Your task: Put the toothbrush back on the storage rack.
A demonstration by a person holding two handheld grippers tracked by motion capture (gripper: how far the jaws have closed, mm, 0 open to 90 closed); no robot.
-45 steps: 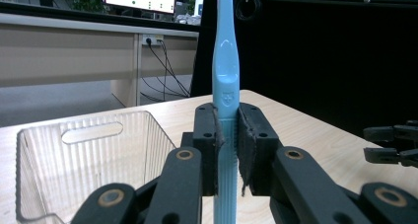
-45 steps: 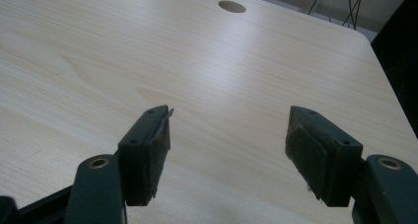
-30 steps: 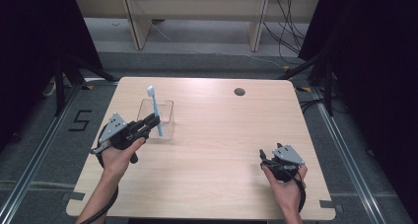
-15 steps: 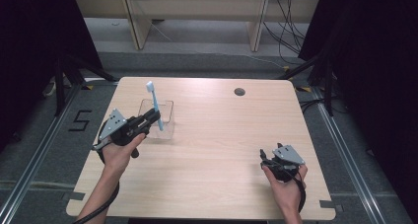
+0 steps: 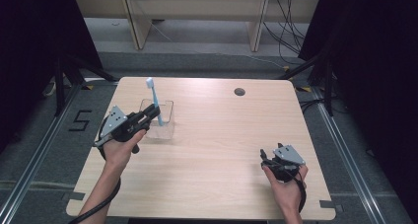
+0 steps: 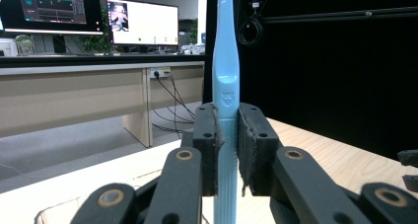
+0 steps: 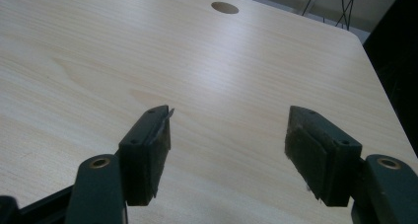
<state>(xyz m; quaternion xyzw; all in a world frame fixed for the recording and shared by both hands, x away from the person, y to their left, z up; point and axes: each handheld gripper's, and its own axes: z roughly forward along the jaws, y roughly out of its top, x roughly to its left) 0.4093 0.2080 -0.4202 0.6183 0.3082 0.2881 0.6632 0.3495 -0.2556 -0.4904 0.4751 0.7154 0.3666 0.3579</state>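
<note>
A light blue toothbrush [image 5: 154,99] stands upright over a clear plastic box [image 5: 158,121] at the table's left. My left gripper [image 5: 150,115] is shut on its handle; in the left gripper view the handle [image 6: 227,86] rises straight up, squeezed by both black pads [image 6: 256,145]. The brush head [image 5: 150,81] points up. My right gripper [image 5: 268,160] rests near the front right of the table, held by a hand. In the right gripper view its jaws stand wide apart, the gripper [image 7: 229,145] open over bare wood with nothing between them.
The light wooden table [image 5: 222,145] has a round cable hole [image 5: 240,92] at the back right, seen too in the right gripper view as the hole [image 7: 225,7]. Desks and cables stand beyond the far edge. Monitors [image 6: 143,22] show in the left gripper view.
The left hand with the toothbrush has shifted slightly; the brush stays upright over the box. The right hand has kept still.
</note>
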